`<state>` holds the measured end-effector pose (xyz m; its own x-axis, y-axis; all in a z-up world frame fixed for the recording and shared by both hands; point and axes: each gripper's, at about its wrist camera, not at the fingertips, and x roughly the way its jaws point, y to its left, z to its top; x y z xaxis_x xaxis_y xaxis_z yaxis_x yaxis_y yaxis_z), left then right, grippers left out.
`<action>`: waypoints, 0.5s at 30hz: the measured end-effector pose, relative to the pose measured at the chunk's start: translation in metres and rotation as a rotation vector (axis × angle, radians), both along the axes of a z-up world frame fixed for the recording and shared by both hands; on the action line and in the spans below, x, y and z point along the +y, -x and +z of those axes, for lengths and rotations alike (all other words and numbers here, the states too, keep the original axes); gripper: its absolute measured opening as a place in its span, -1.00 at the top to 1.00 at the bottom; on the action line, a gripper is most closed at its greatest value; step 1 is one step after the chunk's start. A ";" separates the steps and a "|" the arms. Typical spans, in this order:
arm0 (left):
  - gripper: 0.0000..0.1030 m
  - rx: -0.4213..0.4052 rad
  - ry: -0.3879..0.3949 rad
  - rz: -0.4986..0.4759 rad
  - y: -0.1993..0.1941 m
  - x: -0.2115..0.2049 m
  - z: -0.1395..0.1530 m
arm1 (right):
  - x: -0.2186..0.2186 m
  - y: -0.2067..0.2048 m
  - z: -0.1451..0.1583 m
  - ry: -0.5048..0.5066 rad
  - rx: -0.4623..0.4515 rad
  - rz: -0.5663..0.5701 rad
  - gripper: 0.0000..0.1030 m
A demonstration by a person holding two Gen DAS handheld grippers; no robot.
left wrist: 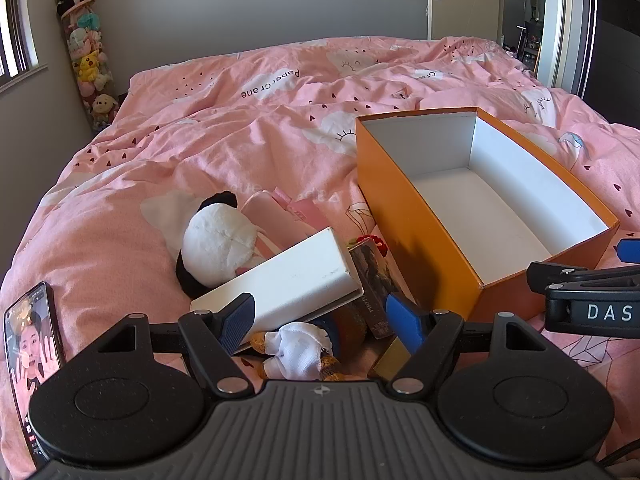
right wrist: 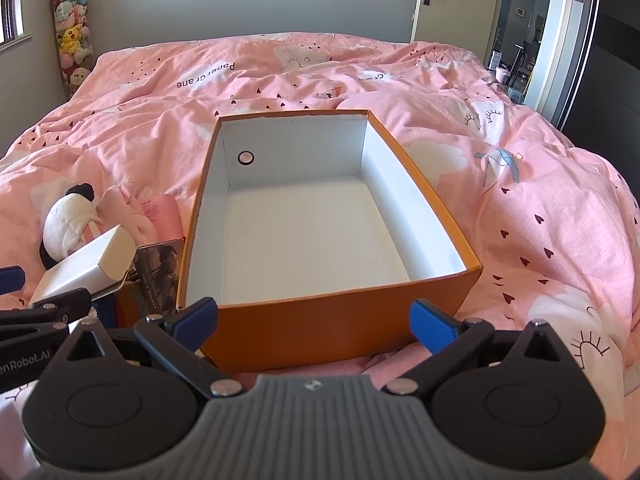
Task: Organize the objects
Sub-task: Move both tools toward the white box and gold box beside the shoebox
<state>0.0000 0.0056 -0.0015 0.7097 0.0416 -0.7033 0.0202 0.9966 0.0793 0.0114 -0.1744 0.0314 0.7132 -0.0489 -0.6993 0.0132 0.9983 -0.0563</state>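
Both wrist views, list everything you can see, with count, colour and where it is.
box: 1, orange outside, white inside, open and empty, on the bed
bedcover: 1, pink with clouds, under everything
white carton: 1, white, tilted on the pile left of the box
panda toy: 1, black and white, behind the white carton
book: 1, dark cover, beside the box's left wall
small doll: 1, white cloth, under the white carton
phone: 1, screen lit, far left
toy column: 1, mixed colours, room corner
left hand-held gripper: 1, black with blue pads, open
right hand-held gripper: 1, same, open
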 end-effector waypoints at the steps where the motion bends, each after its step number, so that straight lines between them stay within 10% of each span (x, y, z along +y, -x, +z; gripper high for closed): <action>1: -0.69 0.001 -0.001 0.000 0.000 0.000 0.000 | 0.000 0.000 0.000 0.001 0.001 0.001 -0.98; 15: -0.69 0.004 0.002 -0.005 0.002 -0.002 -0.001 | 0.001 0.000 -0.001 0.003 0.006 0.002 -0.98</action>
